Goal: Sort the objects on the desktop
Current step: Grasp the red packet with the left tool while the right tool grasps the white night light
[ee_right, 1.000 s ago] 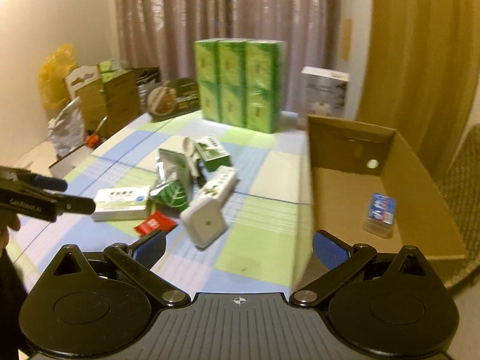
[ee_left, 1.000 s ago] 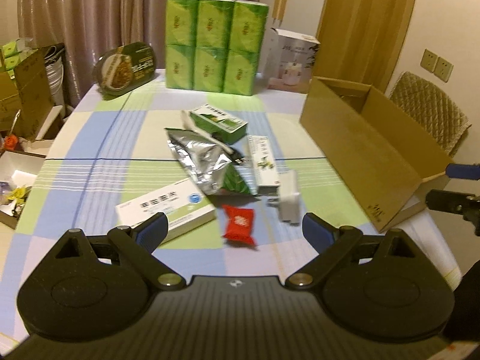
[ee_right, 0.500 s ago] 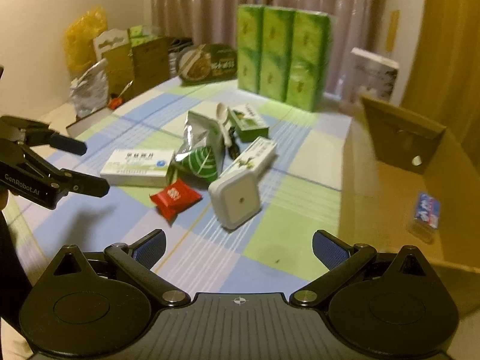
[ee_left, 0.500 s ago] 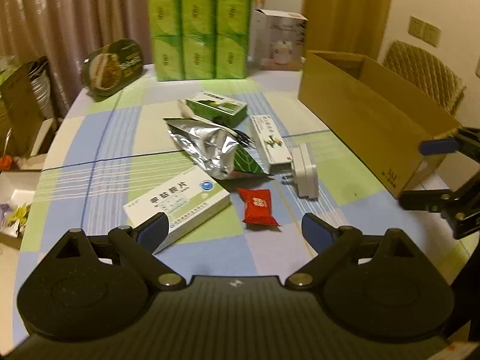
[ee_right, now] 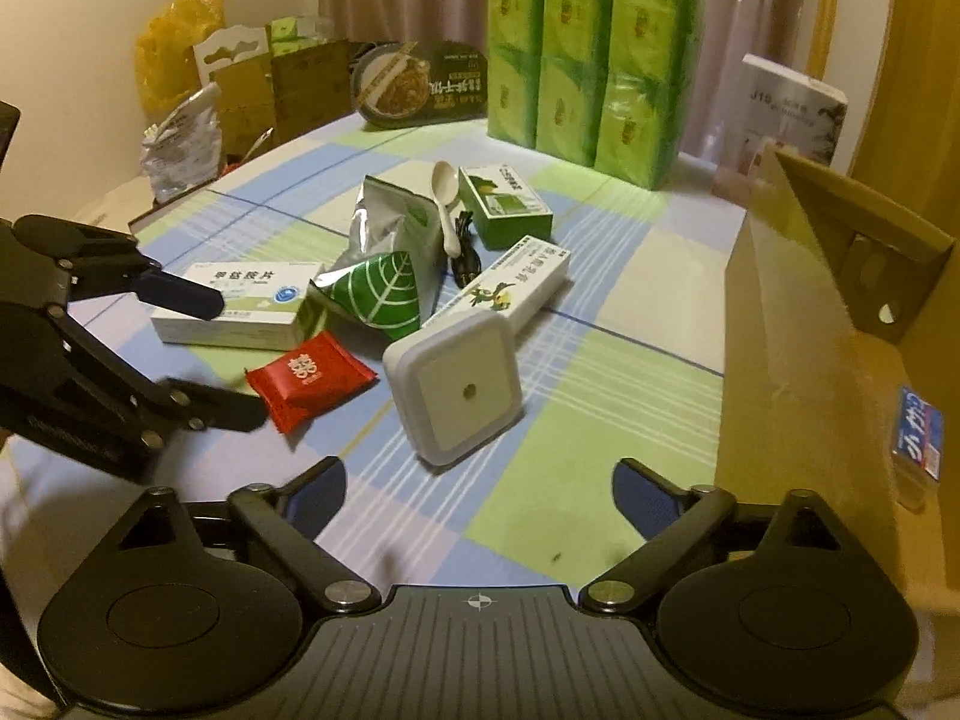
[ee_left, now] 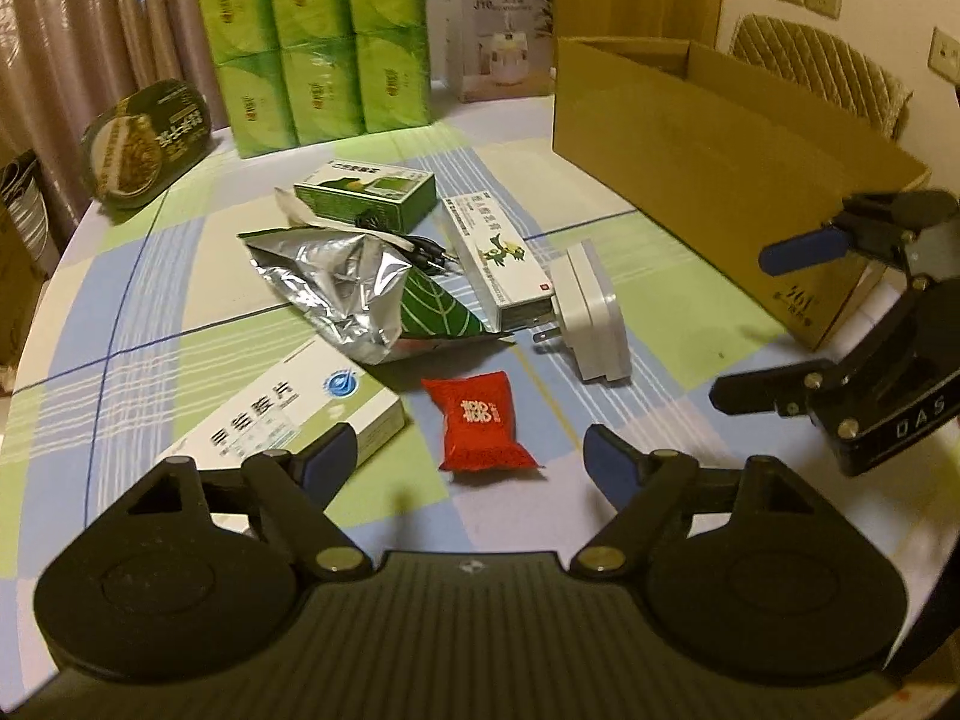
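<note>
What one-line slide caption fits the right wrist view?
Open right gripper faces a white plug adapter and red packet beside a cardboard box.

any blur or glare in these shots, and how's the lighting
Left wrist view: dim, warm yellow light, glare on the foil bag, fisheye bending at the edges, table contents fairly sharp. Right wrist view: same warm cast, left gripper slightly smeared, cardboard box wall soft.
</note>
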Available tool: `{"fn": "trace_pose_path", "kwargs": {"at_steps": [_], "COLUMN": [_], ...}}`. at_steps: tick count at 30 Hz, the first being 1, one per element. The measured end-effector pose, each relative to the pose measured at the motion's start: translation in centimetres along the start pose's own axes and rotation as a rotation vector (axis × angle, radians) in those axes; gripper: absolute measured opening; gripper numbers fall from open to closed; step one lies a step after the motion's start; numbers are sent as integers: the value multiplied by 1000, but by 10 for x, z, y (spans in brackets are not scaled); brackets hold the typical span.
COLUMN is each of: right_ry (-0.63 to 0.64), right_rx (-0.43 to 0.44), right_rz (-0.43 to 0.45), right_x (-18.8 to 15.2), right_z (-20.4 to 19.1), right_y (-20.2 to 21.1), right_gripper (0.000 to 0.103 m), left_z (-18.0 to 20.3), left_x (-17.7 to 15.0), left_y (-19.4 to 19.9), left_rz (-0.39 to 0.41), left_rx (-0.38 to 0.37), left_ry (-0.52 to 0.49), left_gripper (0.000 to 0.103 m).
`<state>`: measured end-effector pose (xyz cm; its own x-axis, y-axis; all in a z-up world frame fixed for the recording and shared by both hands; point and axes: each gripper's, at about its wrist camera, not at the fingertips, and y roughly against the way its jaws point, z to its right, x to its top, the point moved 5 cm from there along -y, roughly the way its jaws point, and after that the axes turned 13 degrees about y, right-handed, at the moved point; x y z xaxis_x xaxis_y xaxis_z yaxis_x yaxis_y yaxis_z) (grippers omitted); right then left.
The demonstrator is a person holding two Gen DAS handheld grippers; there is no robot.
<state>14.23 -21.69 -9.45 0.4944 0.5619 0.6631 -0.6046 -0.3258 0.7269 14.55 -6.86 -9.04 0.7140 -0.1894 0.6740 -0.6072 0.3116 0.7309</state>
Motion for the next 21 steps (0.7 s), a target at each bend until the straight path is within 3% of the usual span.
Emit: {"fn": "trace_pose_path", "kwargs": {"at_steps": [3, 8, 15, 21], "right_ry": [12, 14, 33, 102], "right_rx": [11, 19, 17, 53], "right_rz": [-10, -4, 19, 34], "right_x": [0, 4, 16, 28], "right_z": [1, 2, 9, 6], "right_y": [-12, -26, -43, -59], "right_gripper": [84, 81, 81, 73], "left_z": [4, 9, 10, 6], "left_x": [-1, -5, -6, -7], "left_y": [-15, -34, -46, -43], "left_rz": [-7, -23, -31, -40], "left_rx": [10, 16, 26, 10], "left_ry": [-34, -85, -104, -83], "left_gripper": [76, 62, 32, 29]}}
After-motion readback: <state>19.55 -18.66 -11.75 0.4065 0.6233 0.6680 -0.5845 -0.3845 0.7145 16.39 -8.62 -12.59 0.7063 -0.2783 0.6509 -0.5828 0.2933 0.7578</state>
